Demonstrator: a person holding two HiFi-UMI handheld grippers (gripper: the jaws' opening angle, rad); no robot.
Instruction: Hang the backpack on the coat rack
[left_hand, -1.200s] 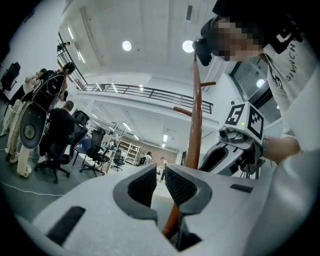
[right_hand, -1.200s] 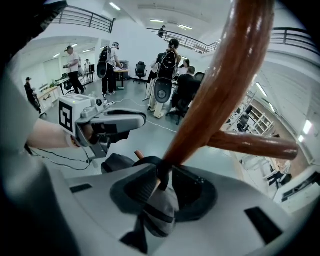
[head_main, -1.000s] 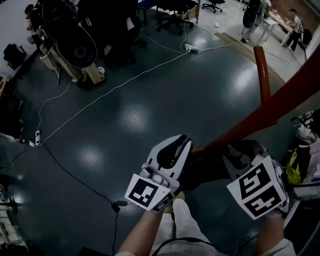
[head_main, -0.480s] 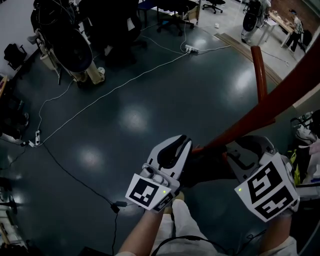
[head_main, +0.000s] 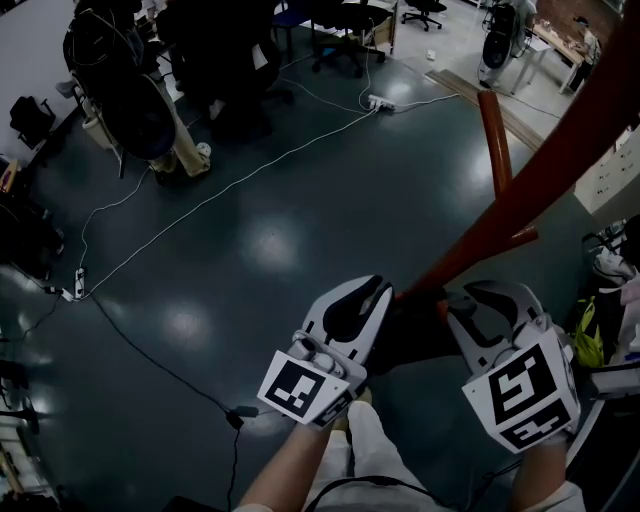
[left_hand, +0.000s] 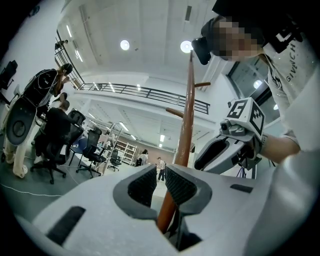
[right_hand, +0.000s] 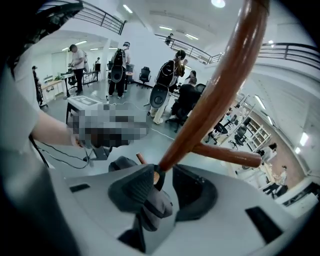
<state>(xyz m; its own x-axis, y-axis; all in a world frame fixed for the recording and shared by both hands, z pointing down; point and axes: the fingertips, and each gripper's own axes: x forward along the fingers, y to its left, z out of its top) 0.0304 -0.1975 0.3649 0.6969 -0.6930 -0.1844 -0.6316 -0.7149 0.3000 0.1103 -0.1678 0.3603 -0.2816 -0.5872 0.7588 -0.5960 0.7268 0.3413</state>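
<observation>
Item: coat rack, red-brown wooden pole, crossing the head view from upper right down to the space between the two grippers; one peg stands up from it. Item: backpack, a dark mass low against the pole, between the grippers and touching both (whether it hangs on a peg cannot be told). Item: left gripper, jaws pointing up along the rack, marker cube toward the person. In the left gripper view, left gripper has its jaws a narrow slit apart, nothing plainly pinched; the pole shows through the slit and rises toward the ceiling lights. Item: right gripper, on the far side of the backpack, with its own cube. In the right gripper view, right gripper has its jaws moderately apart; a fold of grey backpack fabric lies in the gap against one pad, the other pad clear of it. The pole comes down to the jaw tips, where a dark band sits round a wooden end. Surroundings: dark glossy floor, a white cable running to a power strip.
</observation>
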